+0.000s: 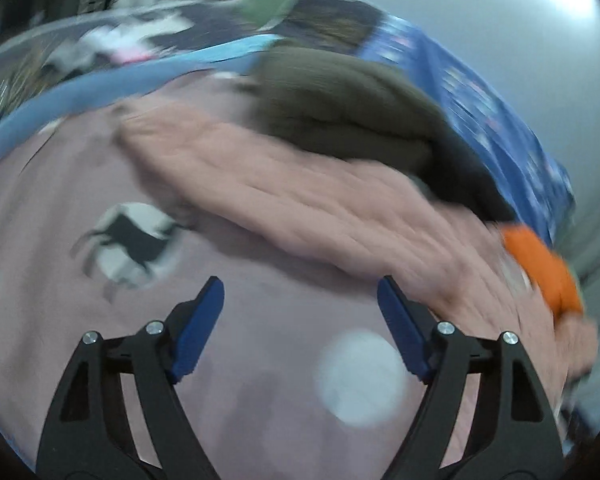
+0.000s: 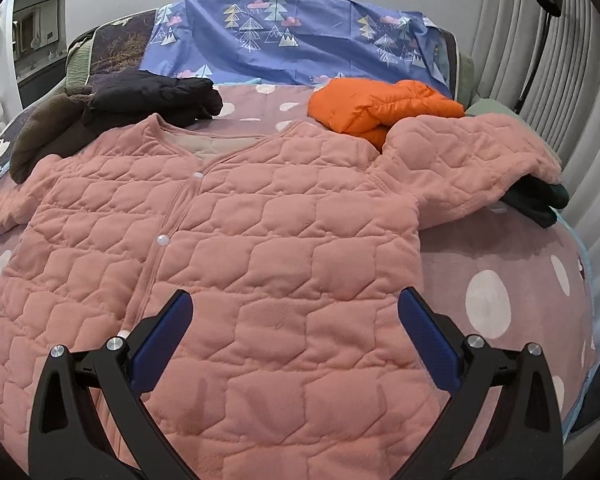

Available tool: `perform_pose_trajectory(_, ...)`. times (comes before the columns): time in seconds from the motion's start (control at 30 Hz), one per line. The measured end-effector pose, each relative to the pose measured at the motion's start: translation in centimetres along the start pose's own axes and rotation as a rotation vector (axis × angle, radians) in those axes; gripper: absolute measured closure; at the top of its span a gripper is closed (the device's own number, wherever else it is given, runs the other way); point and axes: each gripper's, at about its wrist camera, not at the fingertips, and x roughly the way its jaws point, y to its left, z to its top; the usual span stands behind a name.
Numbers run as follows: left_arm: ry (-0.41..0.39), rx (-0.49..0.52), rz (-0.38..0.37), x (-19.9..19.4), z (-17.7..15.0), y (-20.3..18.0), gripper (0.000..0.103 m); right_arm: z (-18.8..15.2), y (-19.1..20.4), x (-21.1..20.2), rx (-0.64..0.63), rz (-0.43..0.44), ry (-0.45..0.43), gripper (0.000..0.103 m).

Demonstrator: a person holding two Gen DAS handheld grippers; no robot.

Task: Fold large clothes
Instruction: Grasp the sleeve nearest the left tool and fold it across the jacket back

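A pink quilted jacket [image 2: 236, 232] lies spread face up on the bed, snaps shut, its right sleeve [image 2: 472, 160] draped over a dark garment. My right gripper [image 2: 296, 300] is open and empty, just above the jacket's lower front. The left wrist view is blurred: the jacket [image 1: 300, 200] shows as a pink band from the side. My left gripper [image 1: 300, 288] is open and empty over the bedspread beside the jacket's edge.
The bed has a mauve dotted bedspread [image 2: 488, 304]. A folded orange puffer jacket [image 2: 380, 108] lies behind the pink jacket, dark folded clothes [image 2: 152, 96] at back left, a dark green garment [image 2: 540, 200] at right. A blue tree-print pillow cloth [image 2: 284, 40] lies at the head. Curtains hang at right.
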Motion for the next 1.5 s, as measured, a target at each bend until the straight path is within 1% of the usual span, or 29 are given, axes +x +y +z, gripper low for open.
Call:
perform_pose_trajectory(0.07, -0.006, -0.095, 0.013, 1.6, 2.2, 3.0, 0.018, 0.5, -0.3, 0.6, 0.004, 0.013, 0.005, 0.001)
perform_pose_trajectory(0.17, -0.018, -0.163, 0.052, 3.7, 4.7, 5.5, 0.014, 1.4, -0.8, 1.7, 0.027, 0.029, 0.026, 0.001)
perform_pose_trajectory(0.27, -0.006, -0.231, 0.083, 6.4, 6.9, 7.3, 0.013, 2.1, -1.0, 2.7, 0.054, 0.057, 0.049, 0.001)
perform_pose_trajectory(0.33, -0.002, -0.277, 0.097, 7.5, 7.6, 8.4, 0.013, 2.4, -1.1, 3.2, 0.058, 0.06, 0.054, 0.001)
perform_pose_trajectory(0.37, -0.008, -0.297, 0.097, 7.9, 8.0, 8.8, 0.015, 2.6, -1.0, 3.4, 0.056, 0.058, 0.054, 0.001)
perform_pose_trajectory(0.4, -0.037, -0.315, 0.094, 8.2, 8.5, 9.0, 0.017, 2.6, -1.0, 3.5, 0.053, 0.056, 0.054, 0.001)
perform_pose_trajectory(0.43, -0.054, -0.316, 0.089, 8.3, 8.8, 9.2, 0.035, 2.7, -1.1, 3.7, 0.051, 0.054, 0.054, 0.001)
perform_pose_trajectory(0.47, -0.065, -0.313, 0.071, 8.5, 9.2, 9.2, 0.049, 2.8, -1.2, 3.9, 0.048, 0.052, 0.055, 0.001)
perform_pose_trajectory(0.5, -0.059, -0.314, 0.059, 8.9, 9.6, 9.1, 0.072, 2.9, -1.3, 4.1, 0.047, 0.051, 0.057, 0.001)
perform_pose_trajectory(0.53, -0.06, -0.318, 0.053, 8.9, 9.8, 9.1, 0.087, 2.9, -1.5, 4.3, 0.046, 0.05, 0.057, 0.001)
perform_pose_trajectory(0.6, -0.098, -0.313, 0.025, 8.1, 10.2, 8.3, 0.09, 3.0, -2.0, 4.5, 0.05, 0.049, 0.055, 0.001)
perform_pose_trajectory(0.63, -0.123, -0.29, 0.012, 7.4, 10.5, 7.4, 0.09, 3.1, -2.3, 4.5, 0.053, 0.049, 0.051, 0.001)
perform_pose_trajectory(0.67, -0.155, -0.242, 0.0, 6.2, 10.7, 5.7, 0.09, 3.1, -2.7, 4.5, 0.057, 0.049, 0.047, 0.001)
perform_pose_trajectory(0.73, -0.191, -0.16, -0.026, 4.3, 10.9, 3.0, 0.09, 3.3, -3.6, 4.6, 0.067, 0.049, 0.039, 0.001)
perform_pose_trajectory(0.77, -0.206, -0.093, -0.063, 3.0, 10.9, 0.3, 0.09, 3.3, -4.0, 4.5, 0.073, 0.051, 0.036, 0.001)
perform_pose_trajectory(0.83, -0.207, -0.001, -0.121, 1.2, 10.7, -4.0, 0.09, 3.2, -4.8, 4.5, 0.09, 0.06, 0.033, 0.001)
perform_pose_trajectory(0.9, -0.213, 0.137, -0.204, -0.9, 9.7, -10.2, 0.09, 3.1, -5.8, 4.4, 0.116, 0.076, 0.029, 0.001)
perform_pose_trajectory(0.97, -0.207, 0.239, -0.262, -2.1, 8.4, -15.0, 0.088, 2.9, -6.8, 4.1, 0.145, 0.091, 0.022, 0.001)
perform_pose_trajectory(1.07, -0.151, 0.433, -0.384, -2.7, 4.6, -24.8, 0.087, 2.6, -8.4, 3.7, 0.183, 0.106, 0.012, 0.001)
perform_pose_trajectory(1.17, -0.081, 0.565, -0.472, -2.0, 0.3, -31.8, 0.086, 2.1, -10.0, 3.5, 0.225, 0.123, 0.011, 0.001)
perform_pose_trajectory(1.2, -0.045, 0.614, -0.503, -1.3, -1.7, -34.6, 0.086, 2.0, -10.4, 3.4, 0.237, 0.127, 0.012, 0.001)
perform_pose_trajectory(1.27, 0.014, 0.679, -0.541, 0.2, -5.1, -38.4, 0.085, 1.5, -11.5, 3.4, 0.261, 0.135, 0.012, 0.001)
perform_pose_trajectory(1.3, 0.058, 0.719, -0.557, 1.2, -7.6, -40.2, 0.083, 1.2, -11.9, 3.3, 0.269, 0.139, 0.011, 0.001)
perform_pose_trajectory(1.33, 0.1, 0.745, -0.555, 2.3, -9.5, -41.5, 0.072, 1.0, -12.4, 3.2, 0.273, 0.143, 0.008, 0.001)
perform_pose_trajectory(1.37, 0.132, 0.758, -0.553, 3.4, -10.5, -42.1, 0.065, 0.8, -12.6, 3.1, 0.271, 0.147, 0.004, 0.001)
perform_pose_trajectory(1.4, 0.171, 0.773, -0.548, 4.5, -12.0, -42.7, 0.052, 0.7, -12.8, 2.9, 0.266, 0.153, -0.002, 0.001)
perform_pose_trajectory(1.43, 0.19, 0.789, -0.536, 5.2, -13.2, -42.9, 0.042, 0.6, -13.0, 2.7, 0.259, 0.158, -0.01, 0.001)
perform_pose_trajectory(1.47, 0.199, 0.806, -0.519, 5.5, -13.9, -42.8, 0.038, 0.5, -13.0, 2.5, 0.245, 0.164, -0.023, 0.002)
perform_pose_trajectory(1.5, 0.201, 0.815, -0.511, 5.7, -14.1, -42.5, 0.033, 0.5, -13.0, 2.3, 0.232, 0.173, -0.033, 0.006)
